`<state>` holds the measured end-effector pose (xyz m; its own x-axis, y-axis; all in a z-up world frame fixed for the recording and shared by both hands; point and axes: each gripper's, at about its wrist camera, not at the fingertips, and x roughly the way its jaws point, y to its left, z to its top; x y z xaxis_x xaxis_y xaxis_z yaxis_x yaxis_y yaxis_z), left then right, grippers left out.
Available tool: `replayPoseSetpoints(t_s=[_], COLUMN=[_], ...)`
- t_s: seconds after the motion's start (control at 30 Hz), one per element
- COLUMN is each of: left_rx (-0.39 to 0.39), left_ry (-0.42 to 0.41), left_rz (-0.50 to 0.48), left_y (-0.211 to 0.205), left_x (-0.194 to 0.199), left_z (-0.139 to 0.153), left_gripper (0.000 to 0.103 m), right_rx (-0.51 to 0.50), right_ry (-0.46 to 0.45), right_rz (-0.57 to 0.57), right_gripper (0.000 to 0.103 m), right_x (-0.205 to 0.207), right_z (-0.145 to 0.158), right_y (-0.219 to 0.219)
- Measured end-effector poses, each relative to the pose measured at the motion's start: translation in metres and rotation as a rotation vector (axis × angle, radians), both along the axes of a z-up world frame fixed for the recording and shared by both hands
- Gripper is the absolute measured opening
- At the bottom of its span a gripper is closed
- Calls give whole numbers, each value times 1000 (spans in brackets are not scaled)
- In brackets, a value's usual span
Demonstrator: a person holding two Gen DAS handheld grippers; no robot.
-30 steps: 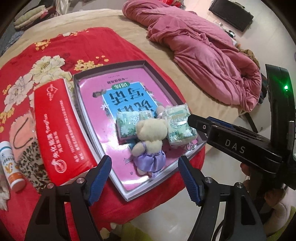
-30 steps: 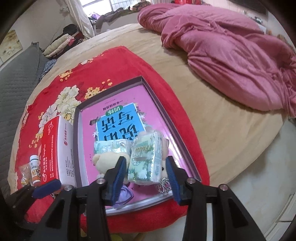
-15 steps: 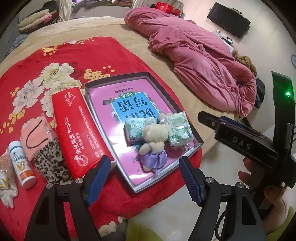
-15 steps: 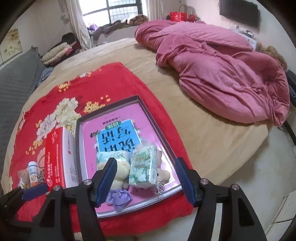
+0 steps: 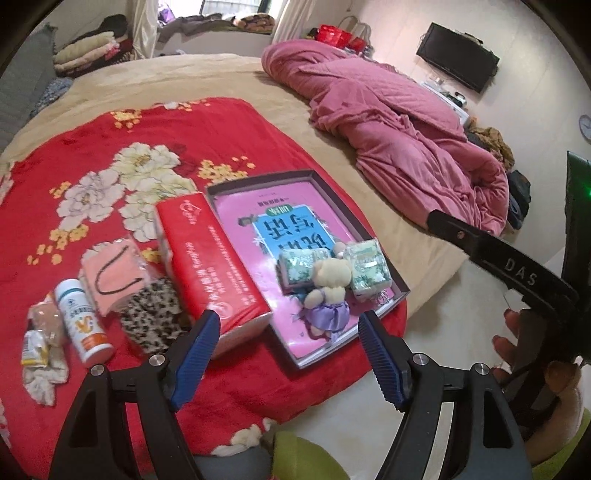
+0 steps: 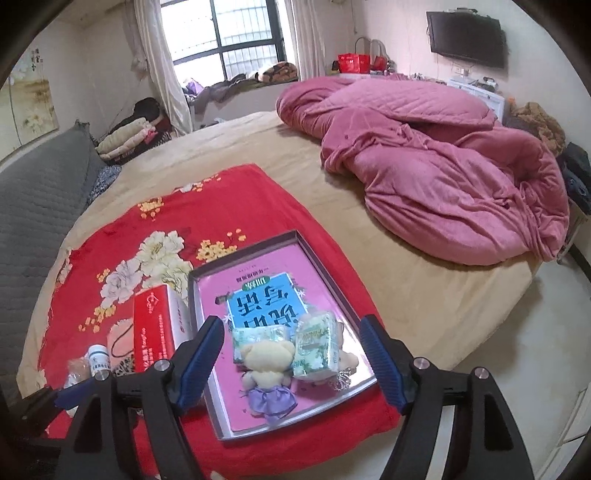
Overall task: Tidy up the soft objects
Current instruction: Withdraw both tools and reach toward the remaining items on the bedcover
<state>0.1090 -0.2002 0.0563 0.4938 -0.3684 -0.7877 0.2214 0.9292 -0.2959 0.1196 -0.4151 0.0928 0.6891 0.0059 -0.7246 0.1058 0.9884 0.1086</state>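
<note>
Ribbed blue fingers (image 5: 380,365) of both grippers are gaping wide, holding nothing. Plush bear (image 6: 266,373) is lying in the shallow rectangular tray (image 6: 325,266), crinkly tissue packs (image 6: 317,345) at two o'clock.

You're over a big bed with a tan sheet (image 6: 288,162). Rumpled pink quilted duvet (image 6: 443,177) heaped far right. Barred window with pale curtains (image 6: 236,40) on the far wall, daylight coming in. Black flat TV (image 6: 465,35) mounted far right. Grey quilted headboard (image 6: 40,192) on your left. Pale floor (image 6: 517,332) near right.
</note>
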Motion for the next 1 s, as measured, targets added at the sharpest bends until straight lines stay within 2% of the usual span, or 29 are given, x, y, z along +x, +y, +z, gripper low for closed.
replayPoseSetpoints(t_s=[0.2, 0.33, 0.57, 0.73, 1.0], left_rx=[-8, -16, 11, -11, -10], left_ry=[-7, -20, -31, -32, -34], left_rz=[38, 84, 209, 296, 402], left_y=[28, 59, 127, 176, 224], left_x=[-10, -15, -19, -25, -42], left_z=[9, 18, 30, 34, 30], left_gripper=[78, 79, 79, 79, 79], right_rx=[5, -53, -97, -124, -130], right_ry=[-33, -53, -79, -92, -104], right_rz=[6, 18, 62, 86, 151], right_gripper=[76, 76, 76, 76, 77], right_x=[-11, -17, -21, -22, -22], right_z=[17, 28, 42, 47, 52], right_y=[11, 26, 54, 73, 104])
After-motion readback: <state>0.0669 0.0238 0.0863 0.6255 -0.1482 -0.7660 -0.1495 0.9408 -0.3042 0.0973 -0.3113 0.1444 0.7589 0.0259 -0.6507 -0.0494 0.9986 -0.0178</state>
